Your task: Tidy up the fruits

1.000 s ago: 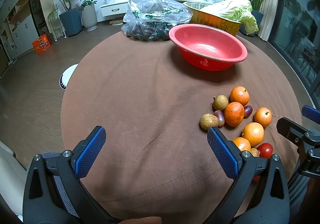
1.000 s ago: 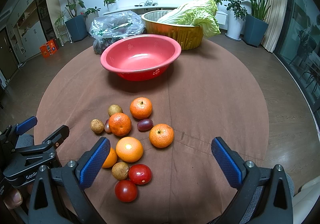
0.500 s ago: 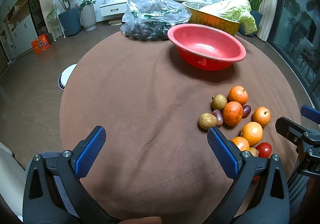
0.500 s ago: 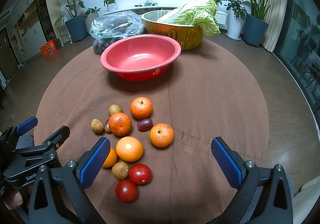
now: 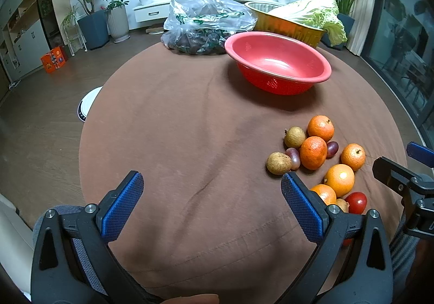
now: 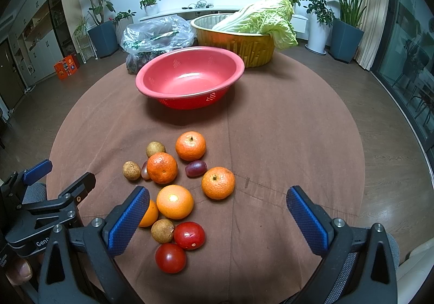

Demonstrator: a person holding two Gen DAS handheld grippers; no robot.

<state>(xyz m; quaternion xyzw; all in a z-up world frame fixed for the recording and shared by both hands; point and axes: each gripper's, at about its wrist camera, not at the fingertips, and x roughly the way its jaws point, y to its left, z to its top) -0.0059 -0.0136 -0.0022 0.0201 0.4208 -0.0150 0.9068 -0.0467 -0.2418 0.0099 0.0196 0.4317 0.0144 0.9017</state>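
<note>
A cluster of fruit lies on the brown round table [image 6: 284, 141]: several oranges [image 6: 175, 201], two red tomatoes [image 6: 189, 235], small brown longans [image 6: 131, 170] and purple grapes [image 6: 195, 168]. It also shows at the right of the left wrist view, oranges [image 5: 313, 152] among it. An empty red colander bowl [image 6: 190, 80] stands behind the fruit; it shows too in the left wrist view [image 5: 278, 62]. My right gripper [image 6: 217, 218] is open and empty, just in front of the fruit. My left gripper [image 5: 211, 201] is open and empty, left of the fruit.
A gold basin [image 6: 252, 43] holding a napa cabbage [image 6: 260, 20] stands at the table's far side, next to a clear plastic bag of dark produce [image 6: 156, 38]. Potted plants and a TV line the back wall. A white round object [image 5: 88, 104] sits on the floor left.
Both grippers stay open and nearly still. The left wrist view has shifted very slightly; the fruit has not moved.
</note>
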